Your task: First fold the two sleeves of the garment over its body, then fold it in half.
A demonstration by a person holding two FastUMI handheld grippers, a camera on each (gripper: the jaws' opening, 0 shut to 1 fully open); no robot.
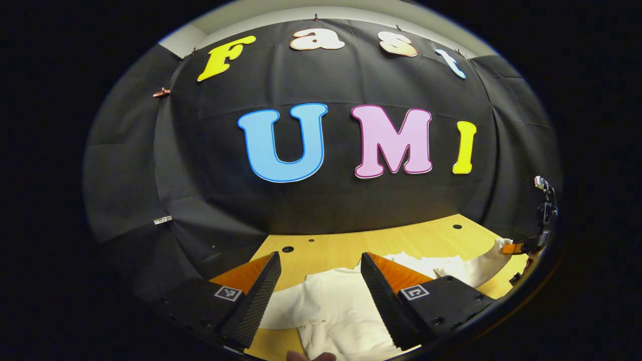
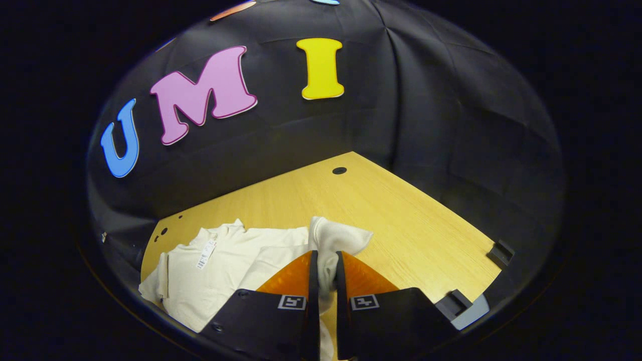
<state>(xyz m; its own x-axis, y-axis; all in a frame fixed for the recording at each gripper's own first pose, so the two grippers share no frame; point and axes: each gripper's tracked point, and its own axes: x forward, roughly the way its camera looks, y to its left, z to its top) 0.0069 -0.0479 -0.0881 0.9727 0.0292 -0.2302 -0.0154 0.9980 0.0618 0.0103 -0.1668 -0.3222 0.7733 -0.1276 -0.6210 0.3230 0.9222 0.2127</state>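
**Operator:** Tongs status, both units?

**Technician:** Right tongs (image 2: 327,273) are clamped on a sleeve (image 2: 337,239) of the garment (image 2: 220,271); cloth is pinched between both fingers and bunches up above the tips. Left tongs (image 1: 321,288) stand wide apart, with nothing between the fingers, hovering above the garment's body.

**Operator:** Where does the garment lie?

**Technician:** On the table (image 2: 401,215), at its near left part as the right gripper view shows it. It is pale, with a tag (image 2: 205,254) showing near the collar. The far right part of the table is bare wood.

**Operator:** Why is the sleeve held that way?

**Technician:** A pinch near the sleeve end probably gives control of the whole sleeve, so it can be carried over the body in one sweep. In the left gripper view, the right tongs appear at the far right with the sleeve stretched up toward them.

**Operator:** And the open left unit?

**Technician:** Likely waiting, either to pin the body down against dragging or to take the other sleeve. I judge the first sleeve fold to be in hand and the half fold not yet begun.
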